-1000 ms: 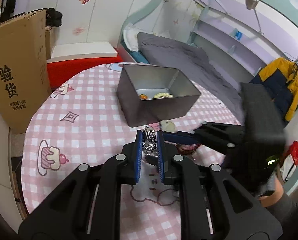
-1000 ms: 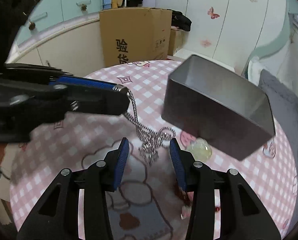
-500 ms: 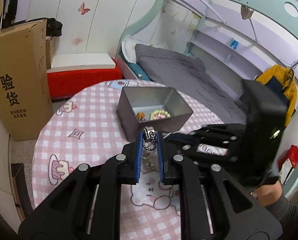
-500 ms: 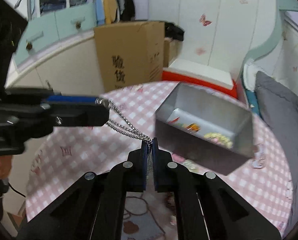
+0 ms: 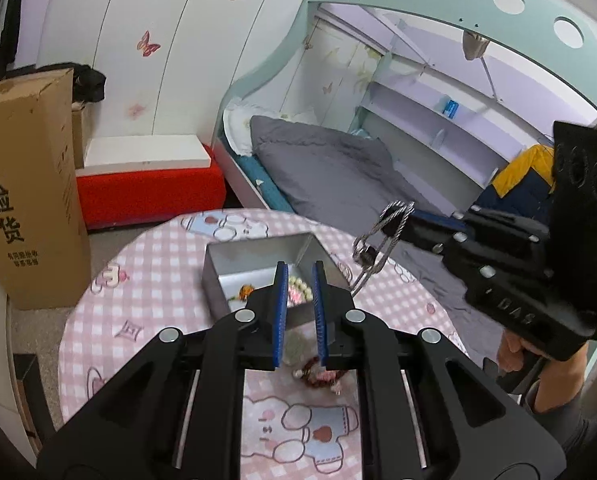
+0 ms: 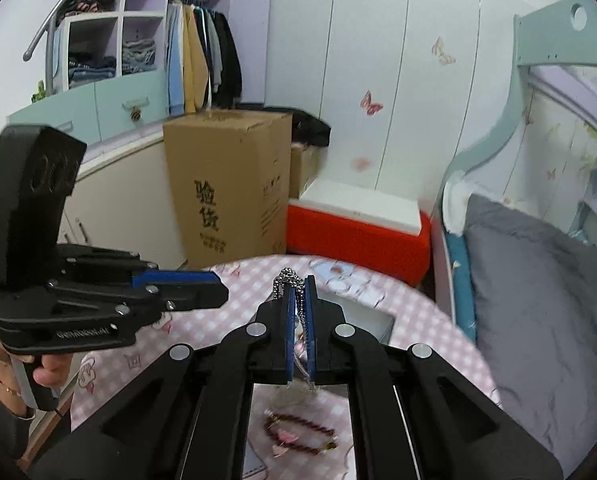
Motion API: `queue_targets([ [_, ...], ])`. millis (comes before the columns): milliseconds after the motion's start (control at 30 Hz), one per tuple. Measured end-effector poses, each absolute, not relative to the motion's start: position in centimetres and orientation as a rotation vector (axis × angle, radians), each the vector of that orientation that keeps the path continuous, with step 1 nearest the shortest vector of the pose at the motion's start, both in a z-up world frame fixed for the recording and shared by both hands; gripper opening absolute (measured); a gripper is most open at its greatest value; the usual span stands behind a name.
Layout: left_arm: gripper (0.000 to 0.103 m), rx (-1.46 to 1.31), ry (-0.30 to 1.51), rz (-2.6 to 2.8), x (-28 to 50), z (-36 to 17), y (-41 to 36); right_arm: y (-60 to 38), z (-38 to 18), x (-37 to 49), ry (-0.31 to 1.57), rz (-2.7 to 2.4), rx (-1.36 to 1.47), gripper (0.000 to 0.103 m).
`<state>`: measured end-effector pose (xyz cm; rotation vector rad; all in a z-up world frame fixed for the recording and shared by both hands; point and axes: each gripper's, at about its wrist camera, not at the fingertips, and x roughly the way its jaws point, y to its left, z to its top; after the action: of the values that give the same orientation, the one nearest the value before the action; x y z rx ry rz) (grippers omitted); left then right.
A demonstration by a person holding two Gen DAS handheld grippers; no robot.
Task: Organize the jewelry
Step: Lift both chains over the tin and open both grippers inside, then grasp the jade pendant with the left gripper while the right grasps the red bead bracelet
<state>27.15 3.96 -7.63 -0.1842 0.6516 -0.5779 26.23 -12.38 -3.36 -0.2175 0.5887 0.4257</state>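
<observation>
A silver chain necklace (image 6: 284, 276) is pinched between the blue pads of my right gripper (image 6: 298, 282), with its loop above the tips and its ends dangling below. In the left wrist view the same chain (image 5: 382, 236) hangs from the right gripper (image 5: 408, 220), above and right of the open grey tin (image 5: 258, 244). My left gripper (image 5: 300, 266) is nearly shut, a narrow slit with nothing in it, and a pale bead bracelet (image 5: 298, 286) in the tin shows through. A dark red bead bracelet (image 6: 298, 428) lies on the pink checked tablecloth (image 6: 238, 280).
A tall cardboard box (image 5: 22, 200) and a red bench (image 5: 150, 192) stand beyond the round table. A bed with grey bedding (image 5: 338, 168) runs along its right side. A person's hand (image 5: 514, 360) grips the right tool.
The right gripper shut on the chain and lifted it. The chain came out of the left jaws and now hangs from the right alone. Both grippers rose above the table.
</observation>
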Motion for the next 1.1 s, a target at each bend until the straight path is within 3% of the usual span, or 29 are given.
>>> queue_targets([
  [367, 0.013, -0.194, 0.67, -0.565, 30.9, -7.1, 2.3, -13.0, 0.1, 28.8, 0.501, 0.399, -0.234, 0.003],
  [833, 0.015, -0.171, 0.801, -0.539, 33.4, -11.1, 0.8, -13.2, -5.0, 31.3, 0.625, 0.4, -0.203, 0.003],
  [867, 0.018, -0.167, 0.811, -0.536, 33.5, -11.4, 0.8, -13.3, -5.4, 31.5, 0.642, 0.395, -0.199, 0.003],
  [900, 0.034, -0.159, 0.823, -0.527, 33.6, -11.9, 0.7, -13.6, -6.4, 31.7, 0.671, 0.385, -0.194, 0.003],
  [933, 0.062, -0.153, 0.829, -0.516, 33.6, -12.3, 0.6, -13.7, -6.9, 31.9, 0.69, 0.382, -0.191, 0.003],
  [967, 0.066, -0.152, 0.823, -0.505, 33.5, -12.5, 0.7, -14.0, -7.8, 32.1, 0.718, 0.376, -0.181, 0.003],
  [1100, 0.066, -0.134, 0.827, -0.503, 33.1, -13.2, 0.5, -14.7, -9.9, 32.4, 0.799, 0.36, -0.152, 0.004],
])
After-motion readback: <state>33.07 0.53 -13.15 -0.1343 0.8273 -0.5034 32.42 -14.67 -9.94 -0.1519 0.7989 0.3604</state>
